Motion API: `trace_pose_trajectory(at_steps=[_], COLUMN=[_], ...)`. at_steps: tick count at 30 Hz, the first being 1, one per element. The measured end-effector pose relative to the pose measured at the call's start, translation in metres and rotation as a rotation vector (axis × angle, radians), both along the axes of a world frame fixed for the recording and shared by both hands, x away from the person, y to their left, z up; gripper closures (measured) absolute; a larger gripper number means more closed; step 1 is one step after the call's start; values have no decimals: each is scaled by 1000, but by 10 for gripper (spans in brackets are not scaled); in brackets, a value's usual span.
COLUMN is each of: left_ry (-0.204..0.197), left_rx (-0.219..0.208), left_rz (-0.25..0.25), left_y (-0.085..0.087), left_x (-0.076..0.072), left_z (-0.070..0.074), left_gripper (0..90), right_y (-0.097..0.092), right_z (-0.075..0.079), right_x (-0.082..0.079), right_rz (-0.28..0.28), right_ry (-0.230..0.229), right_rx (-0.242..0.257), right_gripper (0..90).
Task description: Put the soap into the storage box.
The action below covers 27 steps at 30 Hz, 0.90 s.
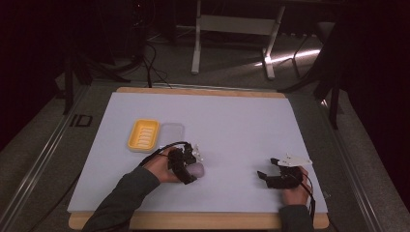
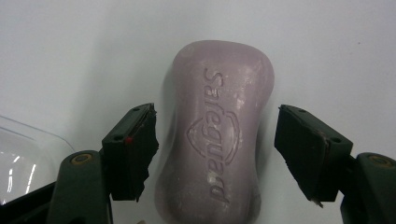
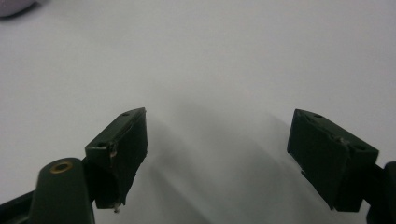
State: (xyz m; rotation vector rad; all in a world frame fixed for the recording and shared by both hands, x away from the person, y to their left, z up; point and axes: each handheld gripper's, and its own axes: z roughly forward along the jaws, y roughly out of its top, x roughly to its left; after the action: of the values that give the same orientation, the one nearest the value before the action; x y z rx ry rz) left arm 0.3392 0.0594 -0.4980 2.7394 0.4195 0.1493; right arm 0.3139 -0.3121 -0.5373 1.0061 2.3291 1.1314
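Note:
A pale purple bar of soap [image 2: 217, 140] with an embossed brand name lies flat on the white table sheet [image 1: 232, 125]. My left gripper [image 2: 215, 116] straddles the soap. One black pad stands on each long side with a narrow gap, and neither presses on it. In the high view the left gripper [image 1: 192, 169] is left of centre near the front, over the soap [image 1: 198, 170]. My right gripper [image 1: 267, 167] rests at the front right, open, with only bare sheet between its jaws [image 3: 219, 115]. A corner of the soap [image 3: 14, 5] peeks in at the top left there.
A yellow ribbed soap dish [image 1: 143, 135] sits behind the left hand. A clear plastic lid [image 1: 171, 134] lies beside it, and its edge [image 2: 23, 158] is at the lower left of the left gripper view. The wooden table edge [image 1: 203, 221] runs along the front.

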Motion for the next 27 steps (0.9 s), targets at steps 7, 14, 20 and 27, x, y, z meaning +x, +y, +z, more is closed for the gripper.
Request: trace_pose_trajectory(at_steps=[7, 14, 20, 27], left_ry=[20, 23, 60, 84], left_rx=[33, 55, 52, 96], left_rz=[-10, 1, -4, -9], left_y=[-3, -6, -6, -11], left_x=[3, 4, 8, 13], left_z=[-3, -7, -6, -3], left_gripper=[307, 321, 425, 477], right_y=[0, 0, 1, 2], right_z=[0, 0, 0, -1], right_x=[0, 0, 1, 1], right_rz=[-1, -1, 1, 2], right_ry=[4, 6, 8, 15], right_rx=[0, -3, -10, -18], right_gripper=[197, 196, 196, 196])
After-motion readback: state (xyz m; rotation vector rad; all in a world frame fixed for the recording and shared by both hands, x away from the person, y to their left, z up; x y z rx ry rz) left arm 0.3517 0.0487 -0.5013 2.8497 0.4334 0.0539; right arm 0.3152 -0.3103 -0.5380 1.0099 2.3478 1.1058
